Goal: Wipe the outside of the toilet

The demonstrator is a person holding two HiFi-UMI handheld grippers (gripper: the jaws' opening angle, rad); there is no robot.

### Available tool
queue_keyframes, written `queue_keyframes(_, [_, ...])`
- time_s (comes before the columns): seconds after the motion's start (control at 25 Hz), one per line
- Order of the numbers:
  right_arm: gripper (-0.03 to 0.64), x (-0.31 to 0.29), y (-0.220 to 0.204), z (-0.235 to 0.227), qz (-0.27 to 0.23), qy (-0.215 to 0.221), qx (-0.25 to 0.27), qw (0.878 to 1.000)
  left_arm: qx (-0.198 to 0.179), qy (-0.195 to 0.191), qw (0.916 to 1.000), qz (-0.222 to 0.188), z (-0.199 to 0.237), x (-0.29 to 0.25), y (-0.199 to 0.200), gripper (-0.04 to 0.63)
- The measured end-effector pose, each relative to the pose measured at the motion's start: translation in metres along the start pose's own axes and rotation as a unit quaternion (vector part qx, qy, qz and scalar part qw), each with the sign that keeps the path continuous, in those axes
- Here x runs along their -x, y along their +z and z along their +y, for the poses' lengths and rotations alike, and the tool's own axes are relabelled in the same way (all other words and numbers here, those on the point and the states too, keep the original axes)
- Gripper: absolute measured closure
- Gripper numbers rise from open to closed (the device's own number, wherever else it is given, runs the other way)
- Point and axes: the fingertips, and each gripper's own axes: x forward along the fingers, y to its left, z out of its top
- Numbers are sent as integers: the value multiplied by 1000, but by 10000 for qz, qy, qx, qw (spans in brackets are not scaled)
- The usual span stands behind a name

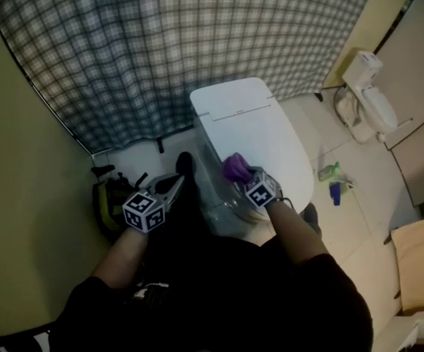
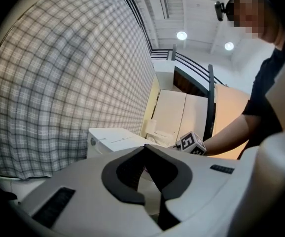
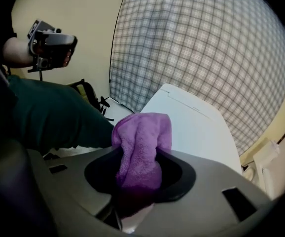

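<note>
Clamping a purple cloth (image 3: 141,142), the right gripper (image 3: 135,177) has both jaws pressed onto the fabric, and a folded lump stands out past the tips. The cloth sits over the near left edge of the toilet (image 1: 260,134) lid; contact with the lid cannot be confirmed. The left gripper (image 2: 144,152) has its jaws together at the tips with nothing between them — it hangs beside the toilet's left flank, apart from it.

Clearances: the tank end stands close to the plaid curtain (image 1: 161,42). To the left, a narrow floor strip runs to the yellow wall (image 1: 21,160), partly taken up by a dark bag (image 1: 111,196). To the right, the tiled floor (image 1: 359,196) is wider, with a green bottle (image 1: 329,171) and a blue item (image 1: 335,193) near the bowl.

View differences: only the head view shows the bottle and the blue item. Only the left gripper view shows ceiling lights (image 2: 182,35). Only the right gripper view shows the left gripper from the front, against the yellow wall.
</note>
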Motion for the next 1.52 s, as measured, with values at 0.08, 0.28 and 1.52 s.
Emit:
queue_keyframes(0.08, [469, 23, -28, 11, -3, -10, 17, 10000, -131, -130, 9998, 44, -20, -10, -1, 589])
queue_keyframes(0.28, [469, 70, -101, 26, 118, -106, -92, 9998, -342, -491, 9980, 195, -71, -39, -11, 589])
queue_keyframes(1.52, [465, -21, 132, -204, -1829, -161, -1307, 9743, -207, 82, 9997, 60, 82, -90, 43, 589])
